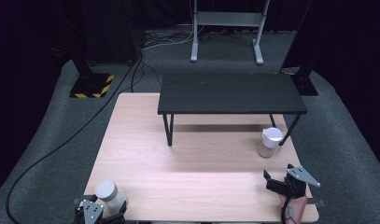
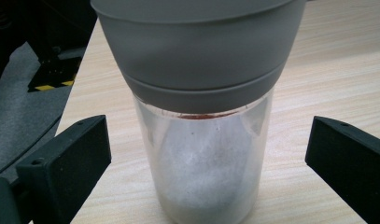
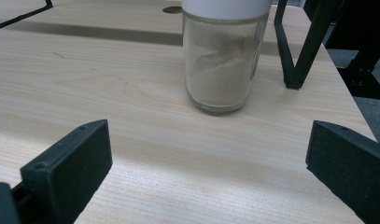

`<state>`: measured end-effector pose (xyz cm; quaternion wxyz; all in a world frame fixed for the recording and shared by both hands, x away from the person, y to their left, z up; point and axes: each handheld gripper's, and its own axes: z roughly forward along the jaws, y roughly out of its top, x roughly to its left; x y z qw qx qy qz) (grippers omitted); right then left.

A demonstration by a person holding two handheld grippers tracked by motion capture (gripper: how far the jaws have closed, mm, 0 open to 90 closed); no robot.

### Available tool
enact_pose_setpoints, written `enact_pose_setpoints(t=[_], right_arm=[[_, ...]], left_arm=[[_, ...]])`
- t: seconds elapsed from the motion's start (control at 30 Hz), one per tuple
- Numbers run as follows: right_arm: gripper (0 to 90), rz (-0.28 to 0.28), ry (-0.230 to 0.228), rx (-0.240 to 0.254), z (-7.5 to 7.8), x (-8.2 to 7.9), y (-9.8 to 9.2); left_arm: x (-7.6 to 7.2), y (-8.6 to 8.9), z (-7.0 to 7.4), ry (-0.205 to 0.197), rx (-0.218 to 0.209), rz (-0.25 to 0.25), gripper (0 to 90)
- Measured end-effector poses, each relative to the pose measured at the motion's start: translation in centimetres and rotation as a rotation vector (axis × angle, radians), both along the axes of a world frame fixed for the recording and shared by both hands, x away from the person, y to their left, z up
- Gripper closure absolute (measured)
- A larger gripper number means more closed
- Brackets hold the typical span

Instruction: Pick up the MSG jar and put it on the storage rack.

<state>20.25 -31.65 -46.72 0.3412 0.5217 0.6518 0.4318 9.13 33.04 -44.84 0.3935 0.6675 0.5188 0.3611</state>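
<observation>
The grey-lidded jar (image 2: 204, 140) stands between the spread left hand-held gripper (image 2: 206, 154), ready for grasping, while the right hand-held gripper (image 3: 208, 158), also spread, faces the white-lidded jar (image 3: 221, 60) on the counter (image 1: 187, 154).

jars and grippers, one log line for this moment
left gripper: open, around grey-lid jar | right gripper: open, short of white-lid jar

You work at a light wood worktop (image 1: 178, 186) standing on grey carpet (image 1: 47, 140). A low black shelf-table (image 1: 229, 93) rests on its far half. Behind it, a grey metal stand (image 1: 225, 28) sits before dark walls. A black cable (image 1: 61, 144) crosses the floor near a hazard-striped base (image 1: 92, 86).
</observation>
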Motion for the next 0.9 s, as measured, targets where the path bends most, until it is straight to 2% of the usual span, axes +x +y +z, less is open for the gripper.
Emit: enact_pose_setpoints(t=[0.37,0.67,0.9], right_arm=[[0.0,0.001,0.002,-0.007,0.05,0.03,0.08],[0.0,0.002,0.007,-0.01,0.12,0.1,0.12],[0.0,0.005,0.008,-0.011,0.13,0.12,0.12]], left_arm=[[0.4,-0.37,-0.04,0.01,0.005,0.001,0.1],[0.66,-0.81,-0.13,-0.013,0.014,0.01,0.1],[0.98,-0.51,-0.08,-0.036,-0.013,0.012,0.1]])
